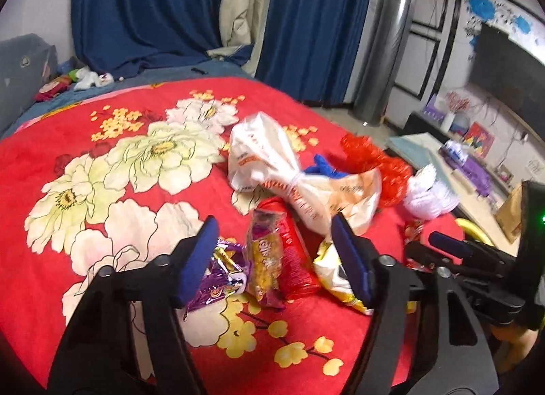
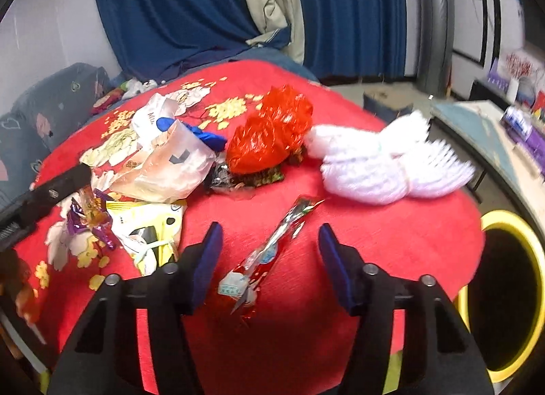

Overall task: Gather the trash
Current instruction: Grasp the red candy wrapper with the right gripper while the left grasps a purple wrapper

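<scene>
Both tools gape released — left tool (image 1: pixel 276 258) over wrappers (image 1: pixel 264 258), right tool (image 2: pixel 269 263) astride a red sachet (image 2: pixel 269 252).

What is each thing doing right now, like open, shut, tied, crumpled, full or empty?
Left claw: open, holding nothing.
Right claw: open, a long wrapper below it, not gripped.
Long wrapper: flat on the blanket, torn open.
White bag: knotted in the middle.
Red bag: crumpled.
Yellow bin: open at the top, inside too dark to tell.
Blue curtains: drawn.
</scene>
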### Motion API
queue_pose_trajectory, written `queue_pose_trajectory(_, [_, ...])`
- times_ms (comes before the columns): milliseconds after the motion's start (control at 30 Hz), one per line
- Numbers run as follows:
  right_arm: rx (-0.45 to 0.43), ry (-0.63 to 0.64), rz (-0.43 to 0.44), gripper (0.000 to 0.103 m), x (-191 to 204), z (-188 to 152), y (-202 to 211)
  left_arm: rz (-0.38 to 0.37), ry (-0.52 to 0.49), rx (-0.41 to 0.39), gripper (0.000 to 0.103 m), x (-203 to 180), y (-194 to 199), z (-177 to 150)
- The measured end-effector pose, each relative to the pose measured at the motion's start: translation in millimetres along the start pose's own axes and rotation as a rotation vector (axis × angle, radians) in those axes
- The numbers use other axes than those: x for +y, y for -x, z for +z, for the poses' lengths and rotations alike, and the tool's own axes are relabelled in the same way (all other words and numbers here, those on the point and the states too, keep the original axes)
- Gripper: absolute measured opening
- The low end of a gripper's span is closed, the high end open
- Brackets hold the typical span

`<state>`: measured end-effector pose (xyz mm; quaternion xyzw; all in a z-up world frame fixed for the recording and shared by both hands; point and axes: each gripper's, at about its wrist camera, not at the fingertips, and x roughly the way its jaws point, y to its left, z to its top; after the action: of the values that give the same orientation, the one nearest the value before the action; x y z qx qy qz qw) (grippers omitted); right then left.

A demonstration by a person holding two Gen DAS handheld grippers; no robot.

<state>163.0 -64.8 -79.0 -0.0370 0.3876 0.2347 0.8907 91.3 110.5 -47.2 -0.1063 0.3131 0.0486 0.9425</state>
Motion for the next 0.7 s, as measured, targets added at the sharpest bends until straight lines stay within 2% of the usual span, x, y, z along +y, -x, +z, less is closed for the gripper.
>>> queue_pose_trajectory(33, [0.009, -0.008, 0.005, 0.053, -2, -1, -2, -0.002, 0.005, 0.016, 0.052, 0, -3, -1])
queue_pose_trajectory(133, [0.034, -0.023, 0.035, 0.038, -3, -2, -8, 0.001, 0.007, 0.042, 0.04, 1, -8, -3])
queue_pose_trajectory(200, [0.052, -0.03, 0.055, 0.024, -4, -3, -12, 0.001, 0.016, 0.053, 0.03, 2, -11, -3])
queue_pose_trajectory(267, [0.054, -0.033, 0.062, 0.018, -5, -4, -14, -0.001, 0.027, 0.058, 0.017, 4, -12, -4])
queue_pose_trajectory(300, [0.046, -0.037, 0.071, 0.016, -6, -5, -12, -0.001, 0.028, 0.058, 0.017, 5, -12, -5])
queue_pose_trajectory(433, [0.01, -0.037, 0.092, 0.013, -9, -7, -2, -0.011, 0.031, 0.023, 0.007, 5, -4, -6])
queue_pose_trajectory(700, [-0.082, 0.007, 0.107, 0.013, -14, -3, 32, -0.063, 0.005, -0.08, 0.007, -13, 28, 9])
